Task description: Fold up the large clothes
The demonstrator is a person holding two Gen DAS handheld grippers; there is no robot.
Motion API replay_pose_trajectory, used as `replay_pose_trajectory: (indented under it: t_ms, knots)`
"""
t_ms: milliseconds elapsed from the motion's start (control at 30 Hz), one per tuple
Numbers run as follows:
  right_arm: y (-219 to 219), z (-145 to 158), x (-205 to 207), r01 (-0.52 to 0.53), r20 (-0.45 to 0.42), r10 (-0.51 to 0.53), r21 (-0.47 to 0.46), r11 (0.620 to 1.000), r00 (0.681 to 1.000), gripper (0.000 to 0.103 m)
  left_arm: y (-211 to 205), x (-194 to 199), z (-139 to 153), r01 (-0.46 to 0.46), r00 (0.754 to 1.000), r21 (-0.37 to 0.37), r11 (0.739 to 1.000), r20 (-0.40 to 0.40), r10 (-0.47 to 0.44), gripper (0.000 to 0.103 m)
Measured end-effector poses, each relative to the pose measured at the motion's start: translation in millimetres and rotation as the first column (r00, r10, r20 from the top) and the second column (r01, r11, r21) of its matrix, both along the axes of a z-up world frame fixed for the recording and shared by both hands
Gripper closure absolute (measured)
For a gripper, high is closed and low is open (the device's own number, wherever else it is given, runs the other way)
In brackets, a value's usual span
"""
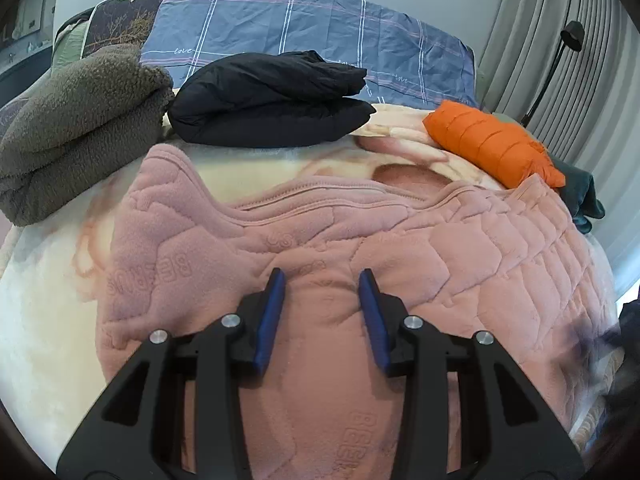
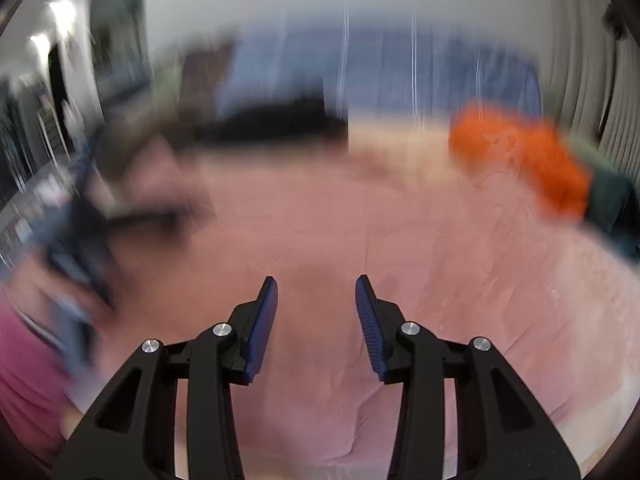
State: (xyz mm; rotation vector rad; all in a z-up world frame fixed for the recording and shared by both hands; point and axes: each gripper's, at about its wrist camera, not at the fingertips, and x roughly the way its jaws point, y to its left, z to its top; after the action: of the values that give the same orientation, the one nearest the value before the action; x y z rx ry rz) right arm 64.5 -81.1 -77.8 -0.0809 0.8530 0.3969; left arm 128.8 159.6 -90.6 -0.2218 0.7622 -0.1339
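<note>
A large pink quilted fleece garment lies spread over the bed, its zipper edge toward the far side. My left gripper points down at its near part, and a raised ridge of fleece is pinched between the blue pads. The right wrist view is badly blurred. In it my right gripper stands over the same pink fleece with fabric bunched between its pads and a crease running up into the gap. The left gripper shows as a dark smear at the left.
On the far side of the cream blanket lie a folded brown fleece, a folded black jacket and an orange puffer, with a dark teal garment beyond it. Grey curtains hang at the right. A person's pink sleeve is at the left.
</note>
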Motion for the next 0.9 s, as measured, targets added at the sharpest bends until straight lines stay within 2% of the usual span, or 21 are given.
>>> replay_pose_trajectory:
  t_ms: [33,67,200,300,367,433,467,500,533,567,600,800,900]
  knots:
    - [-1,-1,-3,-0.005,0.034,0.005,0.004,1.000,0.999,0.060,1,-1,0,0.003,1.000,-0.011,1.000,0.004,-0.003,0.063]
    - [4,10,-5,-0.010,0.027,0.011,-0.029,1.000,1.000,0.061,2,-1,0,0.003,1.000,-0.019,1.000,0.005,-0.003,0.063]
    - [5,40,12,-0.016,-0.051,0.016,-0.005,1.000,0.999,0.062,3,0,0,0.002,1.000,-0.024,1.000,0.007,-0.002,0.063]
    - [14,82,32,-0.009,0.084,0.010,-0.009,1.000,0.996,0.062,2,0,0,0.000,1.000,-0.011,1.000,0.009,0.000,0.063]
    - [20,91,54,0.010,0.116,-0.011,0.002,1.000,0.993,0.062,2,-1,0,0.000,1.000,-0.010,1.000,0.011,0.001,0.063]
    - [23,81,88,0.030,0.036,-0.032,0.051,0.998,0.999,0.062,3,-1,0,0.001,1.000,-0.014,1.000,0.013,0.000,0.063]
    - [26,63,107,0.039,-0.038,-0.037,0.046,0.998,0.999,0.062,3,-1,0,0.001,1.000,-0.016,1.000,0.012,-0.001,0.063]
    - [31,32,132,0.045,-0.148,-0.045,-0.003,0.999,0.988,0.062,4,-1,0,0.002,1.000,-0.020,1.000,0.012,-0.002,0.063]
    - [32,6,145,0.050,-0.216,-0.052,-0.017,0.999,0.975,0.062,4,-1,0,0.002,1.000,-0.023,1.000,0.013,-0.002,0.063]
    - [29,-8,150,0.054,-0.211,-0.053,0.001,0.999,0.976,0.064,5,-1,0,0.004,1.000,-0.032,0.999,0.014,-0.003,0.063]
    - [31,-6,149,0.052,-0.194,-0.053,-0.009,0.999,0.980,0.064,7,0,-1,0.004,1.000,-0.053,0.999,0.018,-0.003,0.062]
    - [43,15,141,0.054,-0.173,-0.068,-0.086,0.995,0.983,0.064,13,1,-3,0.011,1.000,-0.088,0.996,0.018,-0.009,0.062]
    - [39,37,145,0.074,-0.175,-0.082,-0.053,0.996,0.981,0.064,12,0,-2,0.012,1.000,-0.088,0.996,0.023,-0.010,0.062]
